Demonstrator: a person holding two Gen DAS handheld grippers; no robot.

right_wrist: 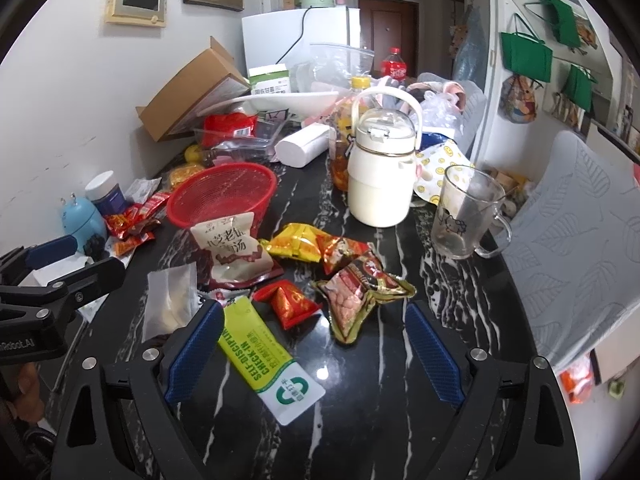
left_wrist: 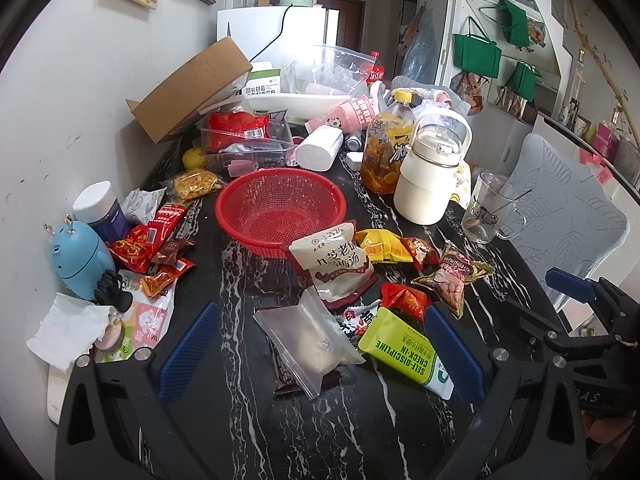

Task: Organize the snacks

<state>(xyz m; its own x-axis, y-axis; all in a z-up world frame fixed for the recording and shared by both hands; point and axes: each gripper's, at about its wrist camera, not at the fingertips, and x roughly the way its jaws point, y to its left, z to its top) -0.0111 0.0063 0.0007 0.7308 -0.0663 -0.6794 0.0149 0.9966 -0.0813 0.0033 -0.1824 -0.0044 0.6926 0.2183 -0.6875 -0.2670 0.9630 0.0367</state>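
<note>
The right gripper [right_wrist: 314, 354] stands wide with nothing pressed between its blue ribbed pads, and the flat lime-green snack sachet with a white end [right_wrist: 264, 354] lies just inside its left pad, long axis running from about eleven o'clock down to five o'clock, so across the jaws' line only at a slant. The left gripper [left_wrist: 320, 354] is also wide and empty, over a clear zip bag of pale powder [left_wrist: 310, 342] at its twelve o'clock; the same sachet sits at its three o'clock by the right pad. The round red plastic mesh basket [right_wrist: 222, 192], empty, lies at eleven o'clock from the right gripper, well apart; the right hand seems nearer the sachet
</note>
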